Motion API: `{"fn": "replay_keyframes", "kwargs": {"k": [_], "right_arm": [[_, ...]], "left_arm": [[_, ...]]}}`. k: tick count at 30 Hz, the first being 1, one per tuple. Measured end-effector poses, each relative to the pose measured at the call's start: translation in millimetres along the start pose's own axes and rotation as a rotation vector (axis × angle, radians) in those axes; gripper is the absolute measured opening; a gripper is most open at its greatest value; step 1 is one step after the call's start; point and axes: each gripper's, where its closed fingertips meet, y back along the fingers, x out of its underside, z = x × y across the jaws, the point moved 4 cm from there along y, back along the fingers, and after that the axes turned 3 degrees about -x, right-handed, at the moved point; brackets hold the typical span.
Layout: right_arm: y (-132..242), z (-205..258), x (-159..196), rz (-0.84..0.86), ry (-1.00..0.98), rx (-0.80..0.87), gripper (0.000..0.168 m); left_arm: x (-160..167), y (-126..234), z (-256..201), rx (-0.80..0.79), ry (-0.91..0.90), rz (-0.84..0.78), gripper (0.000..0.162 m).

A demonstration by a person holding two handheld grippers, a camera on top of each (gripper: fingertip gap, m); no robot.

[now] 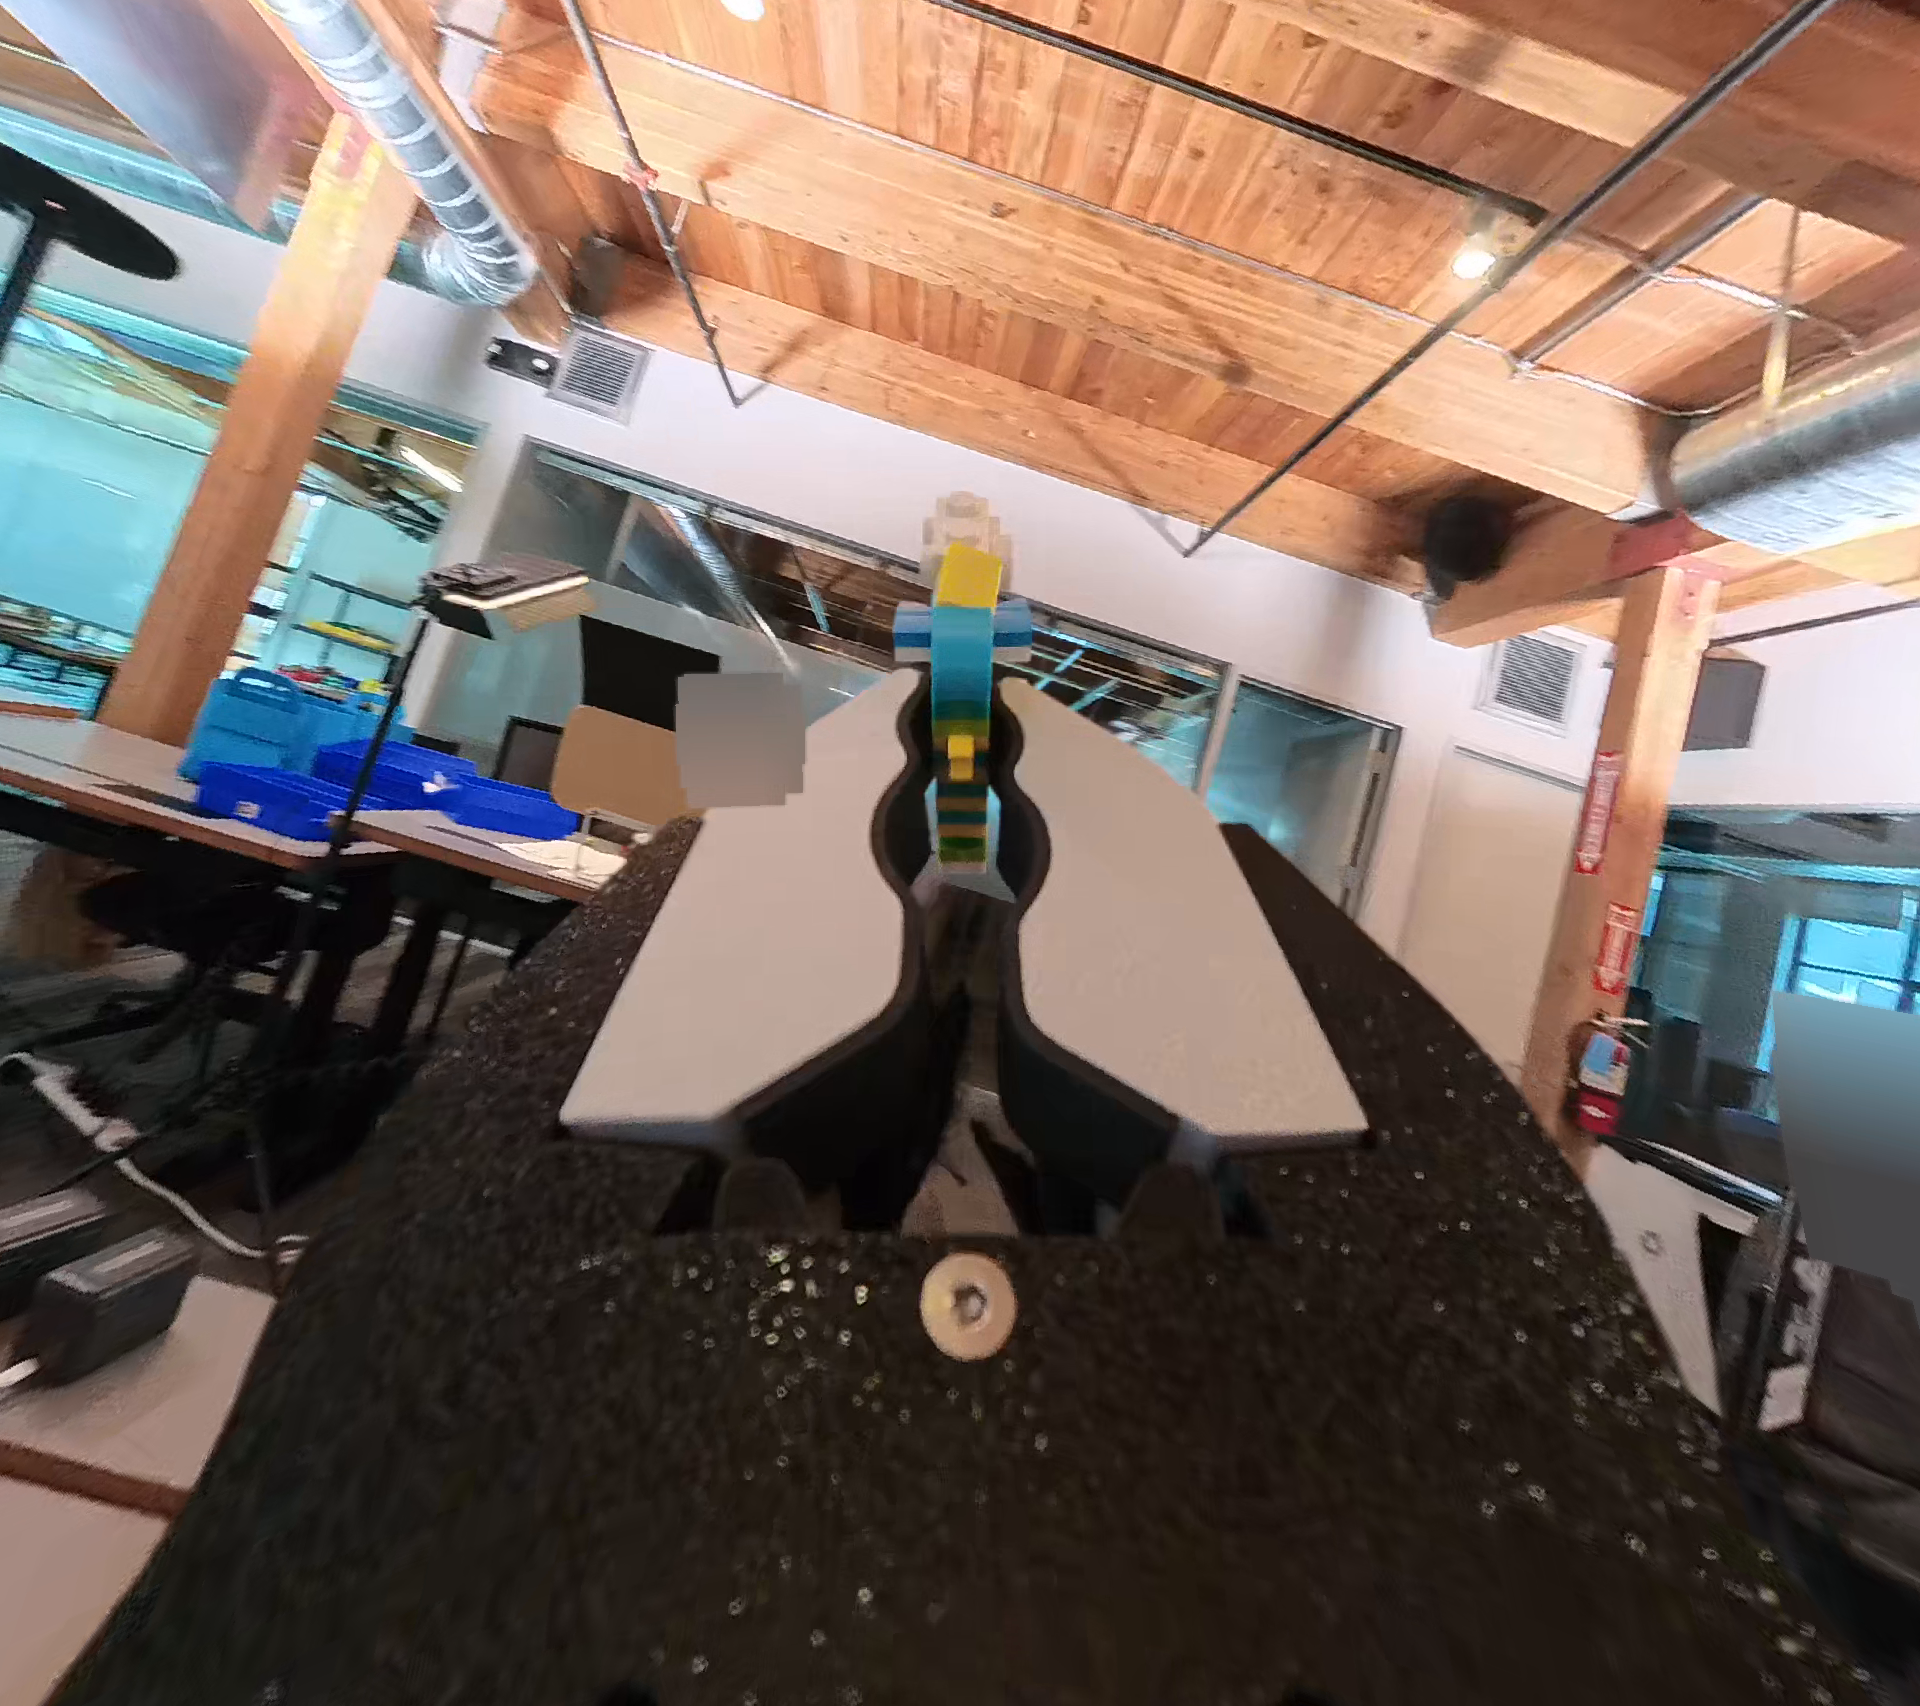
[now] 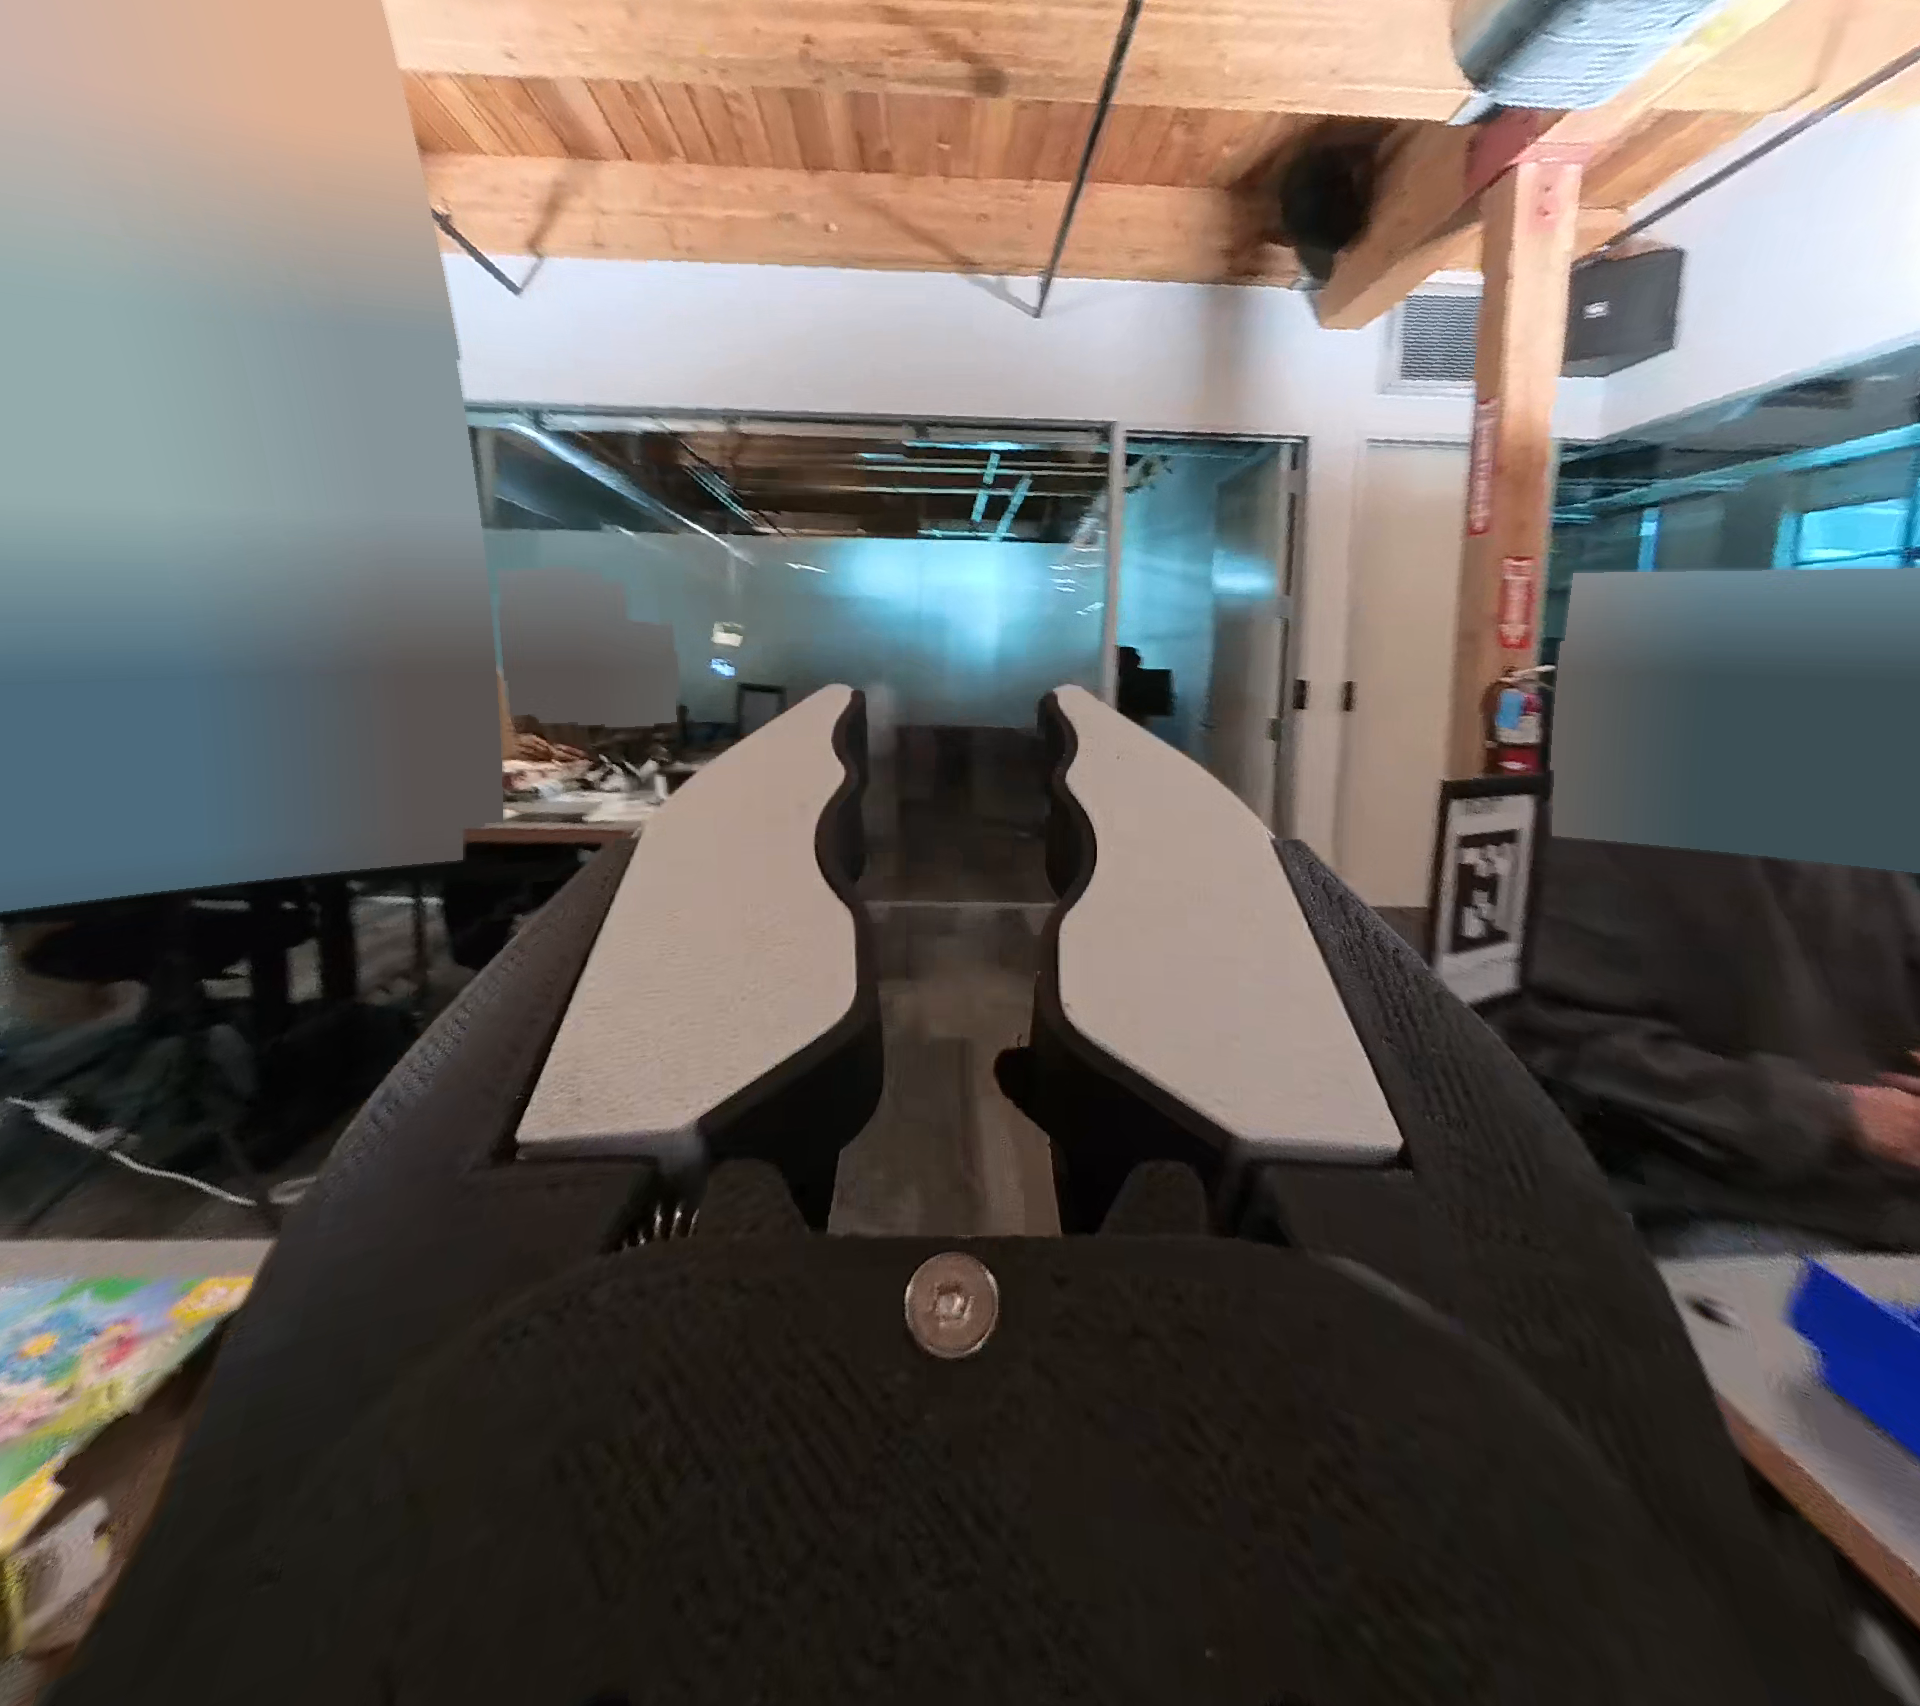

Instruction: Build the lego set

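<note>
My left gripper (image 1: 962, 700) is shut on a small lego build (image 1: 964, 669). The build is a narrow stack of light blue, yellow, green and tan pieces with a clear piece on top. It sticks up past the fingertips, and its lower part sits between the jaws. The gripper is raised and points up toward the room and the wooden ceiling. My right gripper (image 2: 951, 706) is open and empty, with a wide gap between its jaws. It too points out across the room. The colourful lego box (image 2: 73, 1376) lies on the table at the lower left of the right wrist view.
Blue bins (image 1: 343, 773) sit on a far table (image 1: 125, 799) at the left, behind a camera stand (image 1: 364, 783). A blue bin (image 2: 1860, 1344) sits on my table's right edge. A person's hand (image 2: 1881, 1111) shows at the right. A marker board (image 2: 1486, 887) stands behind. There is about 55 cm between the tips of the two grippers.
</note>
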Motion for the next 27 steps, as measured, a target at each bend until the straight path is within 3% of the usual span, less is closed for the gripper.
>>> {"fn": "replay_keyframes", "kwargs": {"k": [6, 13, 22, 27], "right_arm": [[-78.2, -37.2, 39.9, -0.040, -0.128, -0.161, 0.030], [-154.0, -83.9, 62.3, -0.082, -0.286, -0.376, 0.032], [-192.2, -121.7, 97.7, -0.075, -0.463, -0.470, 0.036], [-197.2, -132.5, 106.6, -0.075, -0.485, -0.491, 0.040]], "left_arm": [[-32.5, 62.8, -29.3, -0.204, -0.089, -0.087, 0.008], [-54.5, 161.8, -108.1, -0.453, -0.102, -0.222, 0.008], [-80.4, 248.1, -208.0, -0.584, -0.120, -0.384, 0.008], [-80.4, 266.6, -237.0, -0.621, -0.157, -0.414, 0.007]]}}
